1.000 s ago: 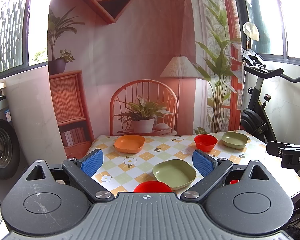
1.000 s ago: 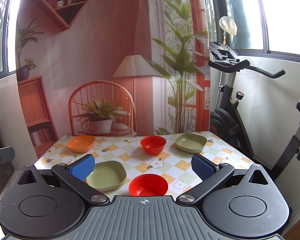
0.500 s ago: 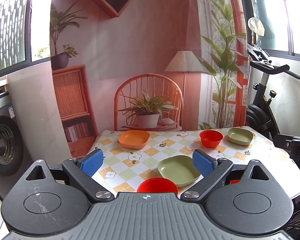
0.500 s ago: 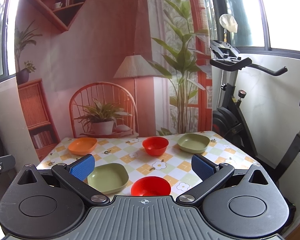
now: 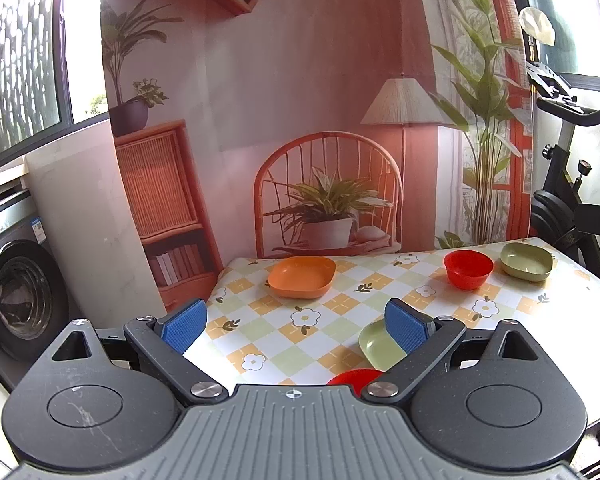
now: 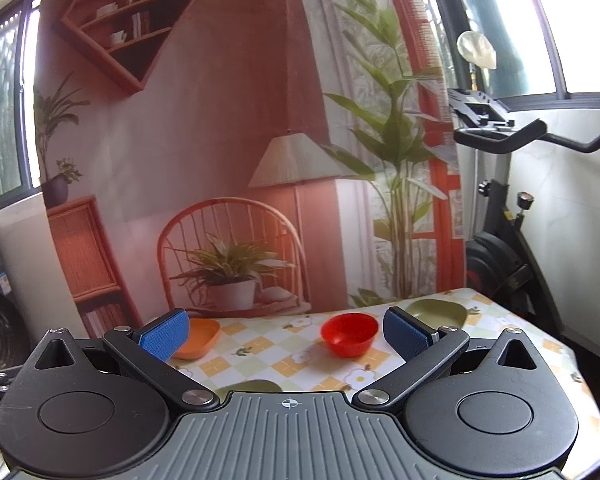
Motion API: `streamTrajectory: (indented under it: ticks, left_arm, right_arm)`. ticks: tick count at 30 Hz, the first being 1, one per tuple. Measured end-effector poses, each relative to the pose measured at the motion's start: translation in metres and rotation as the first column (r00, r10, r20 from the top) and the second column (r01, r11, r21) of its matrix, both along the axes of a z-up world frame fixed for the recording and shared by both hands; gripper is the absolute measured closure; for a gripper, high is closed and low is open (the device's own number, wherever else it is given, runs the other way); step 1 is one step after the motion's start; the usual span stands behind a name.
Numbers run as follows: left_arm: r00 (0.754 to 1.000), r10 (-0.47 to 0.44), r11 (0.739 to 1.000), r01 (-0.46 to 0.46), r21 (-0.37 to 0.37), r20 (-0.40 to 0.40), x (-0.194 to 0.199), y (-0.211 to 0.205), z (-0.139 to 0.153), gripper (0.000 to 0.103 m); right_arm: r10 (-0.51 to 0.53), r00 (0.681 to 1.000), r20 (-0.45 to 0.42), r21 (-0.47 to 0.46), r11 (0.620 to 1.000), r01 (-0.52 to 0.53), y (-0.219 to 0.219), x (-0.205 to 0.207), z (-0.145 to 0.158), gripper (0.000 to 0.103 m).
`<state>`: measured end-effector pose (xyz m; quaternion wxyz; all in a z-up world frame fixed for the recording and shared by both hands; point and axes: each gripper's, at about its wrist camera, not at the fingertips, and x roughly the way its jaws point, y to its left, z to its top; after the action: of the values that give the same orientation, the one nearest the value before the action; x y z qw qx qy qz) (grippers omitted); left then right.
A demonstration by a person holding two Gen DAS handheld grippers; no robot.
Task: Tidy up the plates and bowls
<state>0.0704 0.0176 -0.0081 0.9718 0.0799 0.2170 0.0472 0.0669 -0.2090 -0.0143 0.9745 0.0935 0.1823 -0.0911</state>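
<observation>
On the checked tablecloth an orange plate (image 5: 302, 277) lies at the far left, a red bowl (image 5: 468, 269) and a green bowl (image 5: 526, 261) at the far right. A green plate (image 5: 376, 344) and a second red bowl (image 5: 354, 378) lie near the front, partly hidden by my left gripper (image 5: 296, 326), which is open and holds nothing. My right gripper (image 6: 284, 334) is also open and holds nothing, above the near table edge. Ahead of it are the far red bowl (image 6: 349, 334), the orange plate (image 6: 200, 336), the green bowl (image 6: 436, 312) and a sliver of the green plate (image 6: 248, 388).
The table (image 5: 260, 328) stands against a printed backdrop. An exercise bike (image 5: 572, 208) is to the right, also seen as the bike (image 6: 504, 248) in the right wrist view. A washing machine (image 5: 16, 300) stands to the left.
Both grippers moved forward, closer to the table. The left view shifted left toward the orange plate. The right gripper tilted up, so the near red bowl dropped out of its view.
</observation>
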Motion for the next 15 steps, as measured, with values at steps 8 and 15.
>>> streamTrajectory:
  ticks: [8,15]
  left_arm:
    - [0.998,-0.001,1.0,0.001,0.001,-0.058,0.039,0.008,-0.018,0.007]
    - [0.988,0.001,0.998,-0.011,-0.065,-0.154,0.073,0.025,-0.051,0.015]
  right_arm:
    - [0.031,0.997,-0.064,0.016,0.999,-0.03,0.013,0.058,-0.034,0.0]
    - [0.05,0.987,-0.155,0.007,0.999,-0.049,0.031,0.096,-0.082,0.0]
